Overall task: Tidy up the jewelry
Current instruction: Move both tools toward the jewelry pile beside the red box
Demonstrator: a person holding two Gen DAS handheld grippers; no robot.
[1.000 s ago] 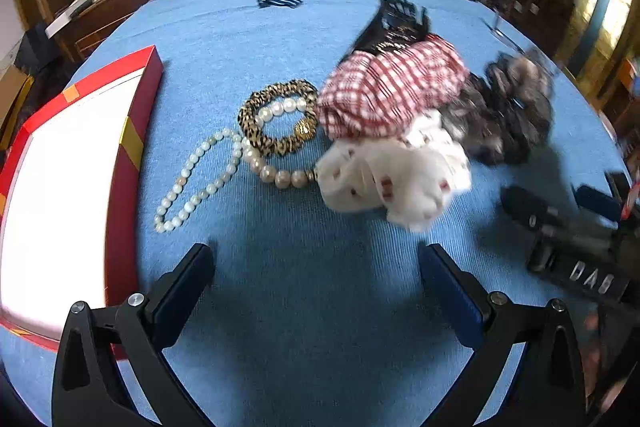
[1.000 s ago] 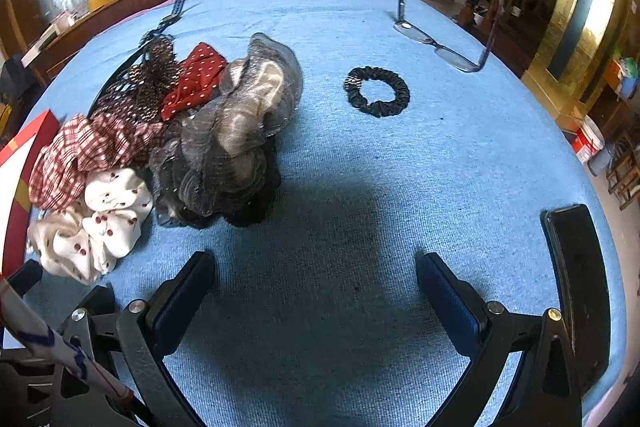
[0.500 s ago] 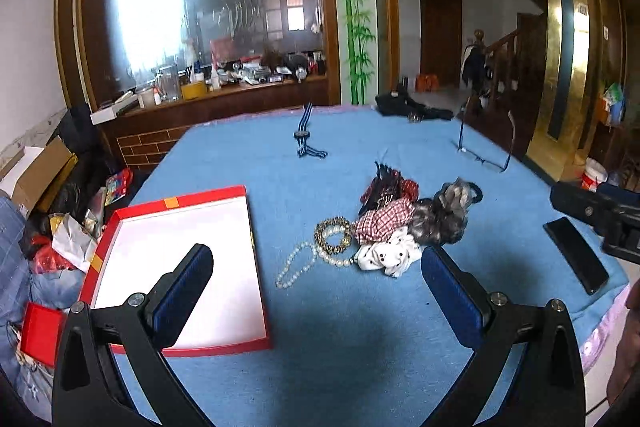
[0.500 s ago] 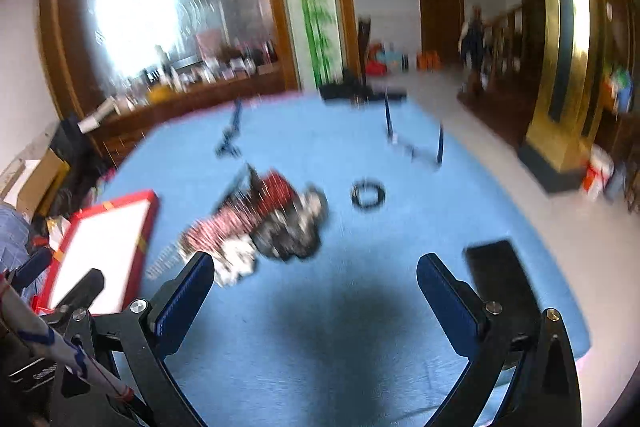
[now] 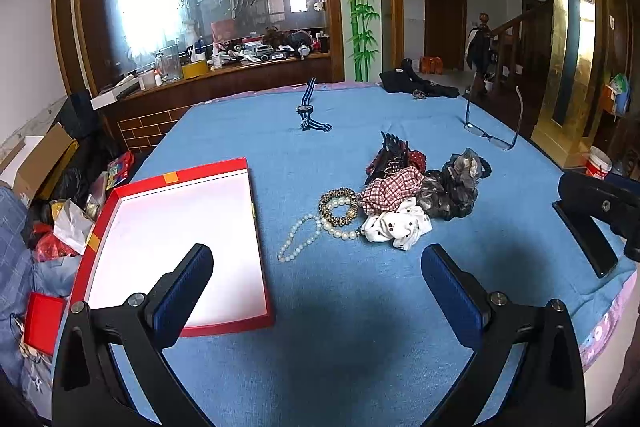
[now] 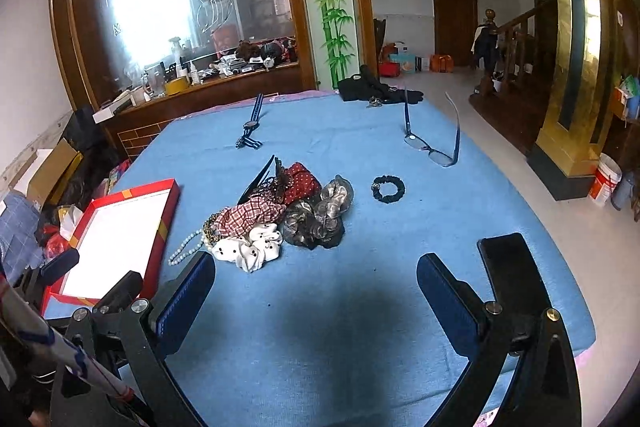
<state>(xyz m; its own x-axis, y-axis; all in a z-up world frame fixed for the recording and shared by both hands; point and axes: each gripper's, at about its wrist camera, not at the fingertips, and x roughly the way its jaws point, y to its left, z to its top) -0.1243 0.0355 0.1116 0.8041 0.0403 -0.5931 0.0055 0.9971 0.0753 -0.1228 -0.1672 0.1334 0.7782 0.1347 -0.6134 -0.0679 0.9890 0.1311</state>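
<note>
since both the left gripper (image 5: 316,291) and the right gripper (image 6: 316,291) hang above the bench (image 5: 352,339) with fingers spread and nothing in them, the trouble lies ahead. the pearl necklace (image 5: 298,237) runs under the leopard bracelet (image 5: 338,206), which touches the heap of scrunchies (image 5: 400,207), so pulling one would likely drag its neighbours. the red tray (image 5: 256,203) sits just left; beads could snag its rim.
</note>
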